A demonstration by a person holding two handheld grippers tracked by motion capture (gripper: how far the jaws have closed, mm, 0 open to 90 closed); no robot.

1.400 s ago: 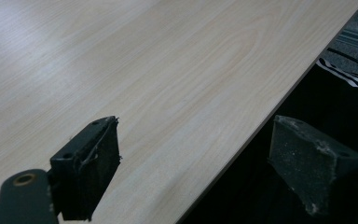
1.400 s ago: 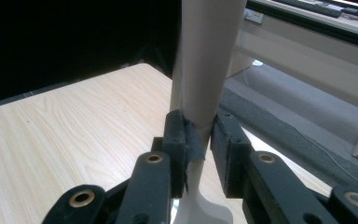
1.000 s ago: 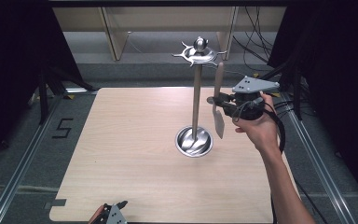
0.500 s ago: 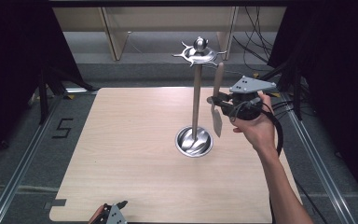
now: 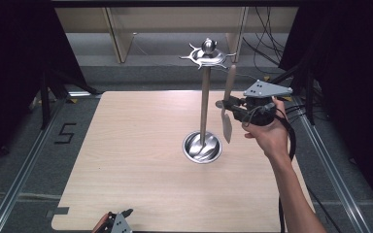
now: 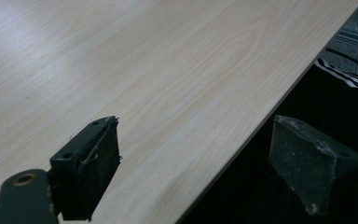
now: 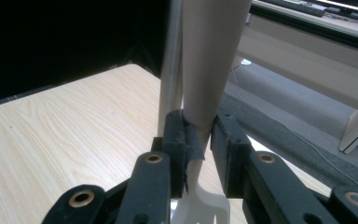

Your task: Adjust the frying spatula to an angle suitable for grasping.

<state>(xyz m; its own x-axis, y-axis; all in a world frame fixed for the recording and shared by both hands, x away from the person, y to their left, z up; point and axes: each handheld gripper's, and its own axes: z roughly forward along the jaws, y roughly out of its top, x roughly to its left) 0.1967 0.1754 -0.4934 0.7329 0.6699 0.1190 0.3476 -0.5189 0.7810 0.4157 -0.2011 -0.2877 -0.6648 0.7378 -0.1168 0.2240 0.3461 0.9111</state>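
Wooden spatula [image 5: 228,110], tapered round handle, clamped in right tongs [image 5: 236,108].

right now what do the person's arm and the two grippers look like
The right gripper is black, with a grey three-cornered plate on top and a black cable looping past the bare, sleeveless forearm. Its linkage arms are black with brass-coloured rivets. The left gripper has black jaws with worn, rough-edged pads; in the high view its body shows grey and orange.

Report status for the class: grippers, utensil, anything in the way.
Right hand-held gripper shut on spatula, upright beside stand pole. Left hand-held gripper open, idle at table edge. Nothing blocking.
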